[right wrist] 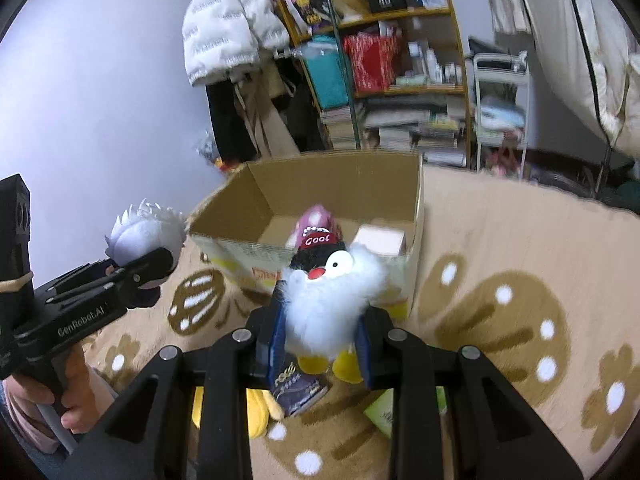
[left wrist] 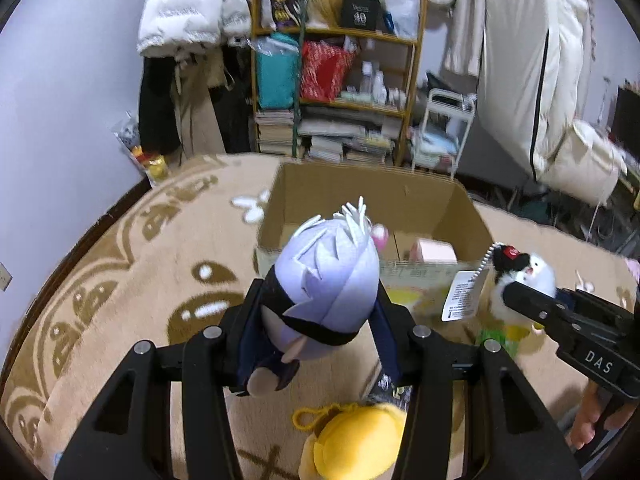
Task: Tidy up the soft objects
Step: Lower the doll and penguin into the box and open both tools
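Just short of the cardboard box (right wrist: 340, 200), on its near side, both grippers hang above the rug (right wrist: 520, 260), each clamped on a toy. The left gripper (left wrist: 320, 320) squeezes a lavender-haired doll (left wrist: 332, 276) by its body, head up and tipped toward the box; the right gripper (right wrist: 324, 328) is pressed tight on a fluffy white penguin plush (right wrist: 332, 300) in a "Cool" cap, upright. The box opening lies ahead of and below both, long side across the view; the right hand looks slightly nearer its rim. Its near wall is the one thing to clear. Inside the box a pink plush (right wrist: 316, 224) and a pale block (right wrist: 380, 240) already lie. Nearer than the box, under the grippers, a yellow plush (left wrist: 356, 440) and a packet remain on the rug
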Demonstrator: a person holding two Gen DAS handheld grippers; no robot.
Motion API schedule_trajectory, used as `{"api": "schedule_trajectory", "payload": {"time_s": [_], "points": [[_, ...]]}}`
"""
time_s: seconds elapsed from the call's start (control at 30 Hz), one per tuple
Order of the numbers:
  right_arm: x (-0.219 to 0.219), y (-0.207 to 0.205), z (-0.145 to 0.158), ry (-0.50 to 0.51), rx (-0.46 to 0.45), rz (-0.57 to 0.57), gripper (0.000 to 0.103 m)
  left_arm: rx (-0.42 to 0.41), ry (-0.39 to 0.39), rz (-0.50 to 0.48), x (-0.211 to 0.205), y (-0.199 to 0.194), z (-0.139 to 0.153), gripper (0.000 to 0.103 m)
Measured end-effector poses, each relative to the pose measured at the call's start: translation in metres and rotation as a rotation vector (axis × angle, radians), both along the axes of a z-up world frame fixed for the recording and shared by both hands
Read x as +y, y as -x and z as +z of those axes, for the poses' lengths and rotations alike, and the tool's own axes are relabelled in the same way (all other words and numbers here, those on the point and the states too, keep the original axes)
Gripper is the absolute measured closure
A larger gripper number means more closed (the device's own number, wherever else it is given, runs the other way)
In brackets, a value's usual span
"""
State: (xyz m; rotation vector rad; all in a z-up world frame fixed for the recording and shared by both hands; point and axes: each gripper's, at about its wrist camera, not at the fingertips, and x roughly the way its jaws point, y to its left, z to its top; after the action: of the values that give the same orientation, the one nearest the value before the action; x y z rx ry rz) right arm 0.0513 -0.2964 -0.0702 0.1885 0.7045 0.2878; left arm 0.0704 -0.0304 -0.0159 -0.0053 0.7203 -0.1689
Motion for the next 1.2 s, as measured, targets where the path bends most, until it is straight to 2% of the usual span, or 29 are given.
{"api": "schedule_trajectory", "payload": {"time_s": [0.17,0.5,0.93,1.1,1.2], "points": [[-0.006,-0.002,0.018,-0.002,-0.080,-0.030,0.072,-0.047,0.020,0.025,0.007,-0.006,0.010,0.055],[-0.014,-0.023,0.036,0.009,-0.153,-0.074,0.072,-0.129,0.019,0.045,0.009,-0.035,0.028,0.055],[0.000,-0.058,0.031,0.023,-0.145,-0.018,0.072,-0.110,-0.059,-0.036,-0.023,-0.065,0.020,0.055],[0.006,-0.068,0.019,0.034,-0.119,0.005,0.072,-0.095,-0.077,-0.019,-0.029,-0.080,0.012,0.055],[0.007,-0.076,0.011,0.040,-0.096,0.009,0.072,-0.063,-0.060,-0.017,-0.030,-0.090,0.004,0.055]]}}
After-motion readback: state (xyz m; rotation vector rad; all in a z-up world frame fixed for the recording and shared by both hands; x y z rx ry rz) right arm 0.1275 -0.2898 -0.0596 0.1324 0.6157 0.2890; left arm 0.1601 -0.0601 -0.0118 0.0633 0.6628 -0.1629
